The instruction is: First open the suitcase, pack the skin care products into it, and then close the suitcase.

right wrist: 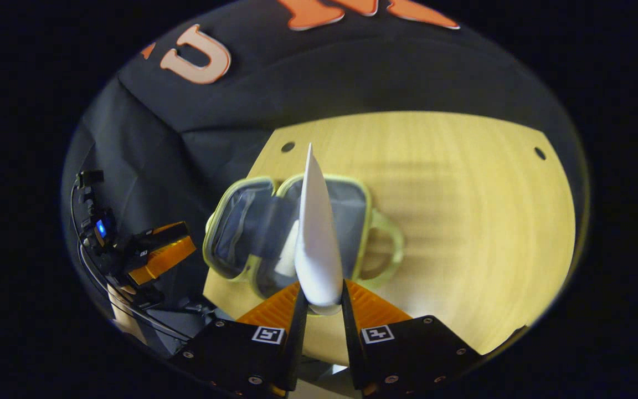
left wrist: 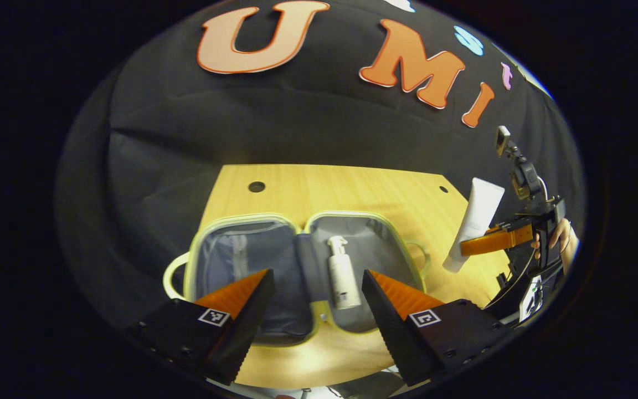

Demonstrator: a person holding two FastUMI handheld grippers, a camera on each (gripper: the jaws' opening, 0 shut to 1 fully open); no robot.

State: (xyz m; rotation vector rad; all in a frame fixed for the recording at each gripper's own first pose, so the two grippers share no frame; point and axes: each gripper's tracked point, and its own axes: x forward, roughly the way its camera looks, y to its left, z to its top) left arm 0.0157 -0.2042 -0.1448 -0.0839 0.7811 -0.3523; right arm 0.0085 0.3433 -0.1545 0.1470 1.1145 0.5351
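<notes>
A small suitcase with a pale green rim lies flat open on the wooden table, grey lining up. A white pump bottle lies in its right half. My left gripper hovers open over the case's front edge, nothing between its fingers. My right gripper is shut on the lower end of a white tube, held in the air above the table with the open suitcase beyond it. In the left gripper view, the same white tube hangs to the right of the case in the right gripper.
The wooden table has bare surface to the right of the case and small round holes near its far corners. Black cloth walls stand behind and to the left. A hand holds the right gripper at the far right.
</notes>
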